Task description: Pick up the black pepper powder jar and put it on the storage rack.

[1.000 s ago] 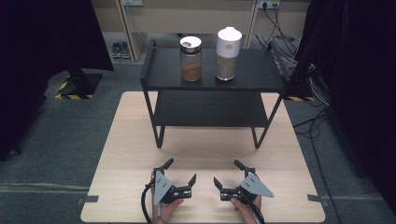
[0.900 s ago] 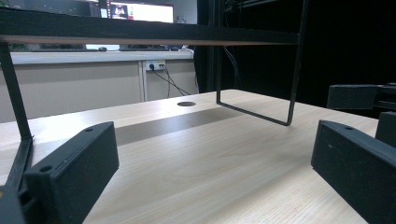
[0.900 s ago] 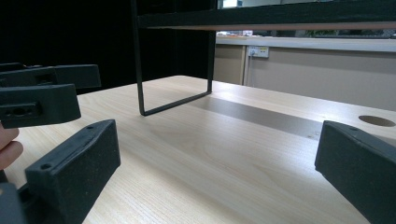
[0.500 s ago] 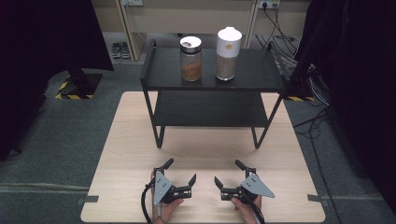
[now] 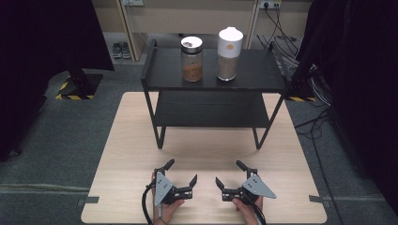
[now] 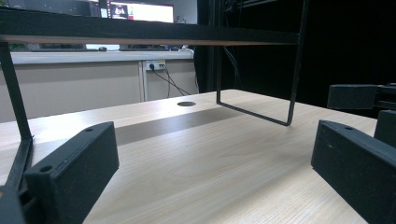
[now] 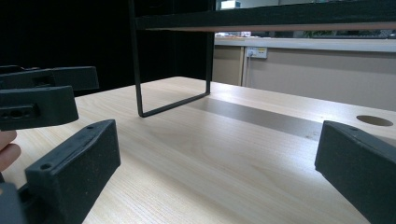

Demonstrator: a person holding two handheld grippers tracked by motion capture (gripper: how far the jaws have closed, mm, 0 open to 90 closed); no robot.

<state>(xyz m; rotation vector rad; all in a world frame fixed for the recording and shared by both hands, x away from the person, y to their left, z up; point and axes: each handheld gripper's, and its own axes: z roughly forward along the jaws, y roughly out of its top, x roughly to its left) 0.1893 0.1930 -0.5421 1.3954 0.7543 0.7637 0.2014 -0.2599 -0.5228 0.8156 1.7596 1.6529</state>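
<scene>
High view: on a pale wood-grain table (image 5: 131, 140), the left gripper (image 5: 180, 174) and right gripper (image 5: 230, 174) rest near the front edge, matte black jaws spread wide, holding nothing. Behind, a black metal shelf (image 5: 253, 70) carries a glass jar (image 5: 191, 59) and white-lidded canister (image 5: 228, 54).
</scene>
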